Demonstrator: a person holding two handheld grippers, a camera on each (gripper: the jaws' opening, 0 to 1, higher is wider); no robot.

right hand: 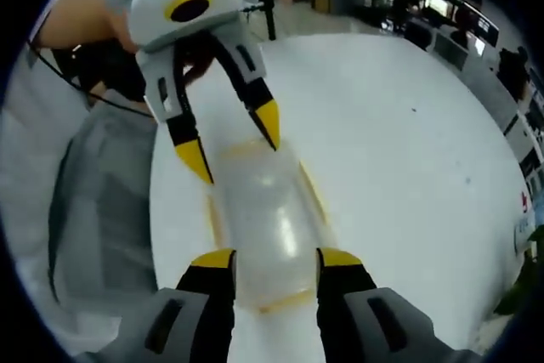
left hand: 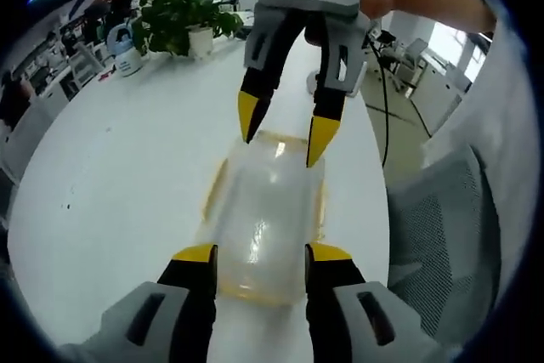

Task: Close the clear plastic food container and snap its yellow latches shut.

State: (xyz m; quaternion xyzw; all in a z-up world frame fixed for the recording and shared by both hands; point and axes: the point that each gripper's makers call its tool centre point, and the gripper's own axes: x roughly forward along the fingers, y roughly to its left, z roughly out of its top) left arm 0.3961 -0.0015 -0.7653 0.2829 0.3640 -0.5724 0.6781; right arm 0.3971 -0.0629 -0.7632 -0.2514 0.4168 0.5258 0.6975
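Container (left hand: 265,210) is sitting on the white worktop (left hand: 119,176), lid looking down already. Left claw (left hand: 259,254) and right claw (right hand: 276,259) are both hovering spread wide at opposite ends, so I'm guessing pressing the yellow latches (left hand: 212,191) comes next.

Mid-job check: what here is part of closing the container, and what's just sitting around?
Job:
clear plastic food container
yellow latches along its sides
left gripper, open at the near end
right gripper, open at the opposite end

Lying about:
potted plant
mesh office chair
white table

Clear container (left hand: 265,218), lid on, flat on table (left hand: 110,184)
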